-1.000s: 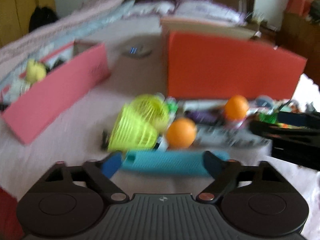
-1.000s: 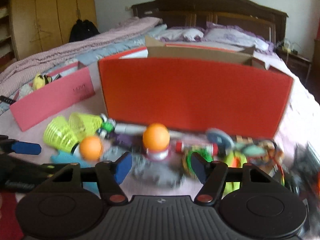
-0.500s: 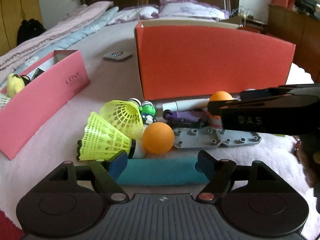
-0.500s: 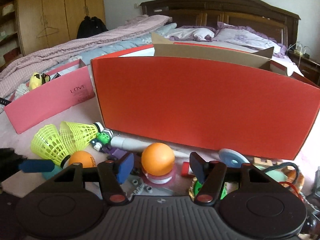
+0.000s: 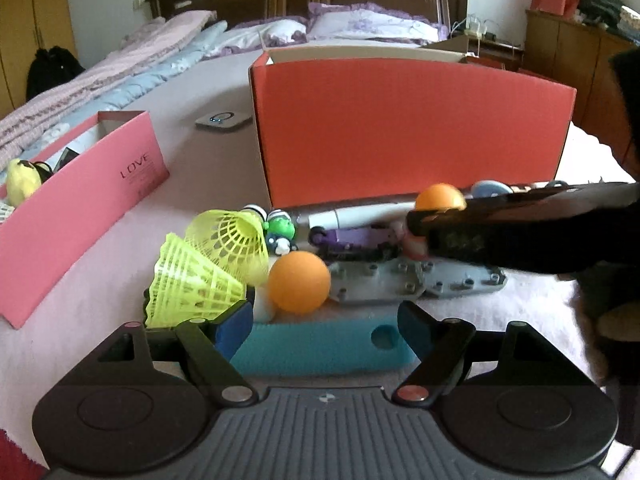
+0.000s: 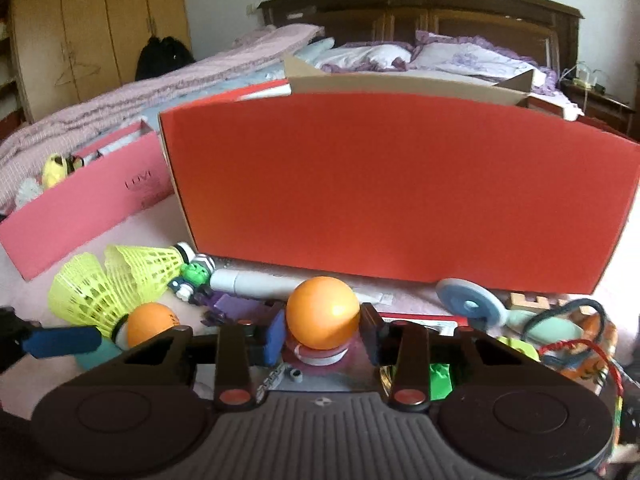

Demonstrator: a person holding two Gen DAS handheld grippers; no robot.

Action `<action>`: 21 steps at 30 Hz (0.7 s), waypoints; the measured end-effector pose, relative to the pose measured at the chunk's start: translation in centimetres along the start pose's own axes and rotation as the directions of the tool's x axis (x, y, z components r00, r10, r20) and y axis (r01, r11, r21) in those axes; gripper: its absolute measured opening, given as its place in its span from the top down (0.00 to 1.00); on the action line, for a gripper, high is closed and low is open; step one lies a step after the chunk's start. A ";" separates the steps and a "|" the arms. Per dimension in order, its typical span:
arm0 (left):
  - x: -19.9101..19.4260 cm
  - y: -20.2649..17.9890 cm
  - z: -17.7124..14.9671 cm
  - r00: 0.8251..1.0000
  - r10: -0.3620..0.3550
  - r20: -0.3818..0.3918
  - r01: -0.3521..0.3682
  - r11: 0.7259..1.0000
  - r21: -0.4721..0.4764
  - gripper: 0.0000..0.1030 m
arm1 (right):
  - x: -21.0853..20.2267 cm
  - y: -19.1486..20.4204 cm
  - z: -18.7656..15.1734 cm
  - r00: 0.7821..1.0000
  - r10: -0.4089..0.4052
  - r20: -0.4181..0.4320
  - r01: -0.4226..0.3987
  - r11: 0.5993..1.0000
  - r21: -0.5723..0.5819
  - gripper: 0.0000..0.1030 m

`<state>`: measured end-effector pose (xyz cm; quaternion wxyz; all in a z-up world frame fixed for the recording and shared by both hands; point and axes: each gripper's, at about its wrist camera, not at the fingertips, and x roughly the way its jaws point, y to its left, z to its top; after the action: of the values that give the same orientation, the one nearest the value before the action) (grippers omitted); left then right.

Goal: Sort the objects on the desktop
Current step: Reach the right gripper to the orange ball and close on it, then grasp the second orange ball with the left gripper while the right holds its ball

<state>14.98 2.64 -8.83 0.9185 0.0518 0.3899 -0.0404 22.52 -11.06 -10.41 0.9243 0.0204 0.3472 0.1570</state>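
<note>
right claw (image 6: 322,334) just closing around an orange ball (image 6: 322,312), contact unclear; left claw (image 5: 324,330) spread over a half-hidden teal block (image 5: 320,346)

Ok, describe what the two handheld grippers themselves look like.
Both match. The left gripper has a black ribbed body, two round black discs at its sides, black linkage arms with silver and reddish rivets, and blue pads on the fingers. The right gripper is built the same way; a small round emblem marks each body's centre. No cables or sleeves show.

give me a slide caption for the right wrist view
Right tool closing around an orange ping-pong ball before the red box.
</note>
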 end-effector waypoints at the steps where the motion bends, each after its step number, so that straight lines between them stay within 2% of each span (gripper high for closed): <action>1: 0.0 0.1 0.0 1.000 0.001 0.001 -0.001 1.000 0.004 0.22 | -0.8 -0.1 -0.1 1.000 0.006 0.007 -0.006 1.000 0.009 0.60; 8: 0.9 -0.6 1.8 0.999 0.008 0.052 -0.011 0.999 0.049 0.21 | -7.1 -1.4 -3.3 1.000 0.010 0.004 -0.010 0.998 0.067 0.60; 11: 2.3 -1.1 2.4 0.999 -0.008 0.038 0.006 0.998 0.060 0.22 | -9.0 -2.3 -5.0 1.000 -0.008 -0.019 0.010 0.994 0.110 0.60; 15: 4.1 -1.3 2.0 1.000 0.030 -0.003 -0.029 0.998 0.063 0.23 | -10.1 -2.8 -6.5 0.999 -0.013 -0.038 0.019 0.987 0.159 0.59; 21: 4.1 -1.5 1.3 0.999 0.033 0.014 -0.035 0.996 0.087 0.27 | -9.5 -2.1 -7.5 0.999 -0.002 -0.053 0.010 0.986 0.164 0.59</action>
<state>18.51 0.88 -10.99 0.9183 0.0980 0.3813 -0.0420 11.53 -16.48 -10.35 0.9106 0.0912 0.3830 0.1255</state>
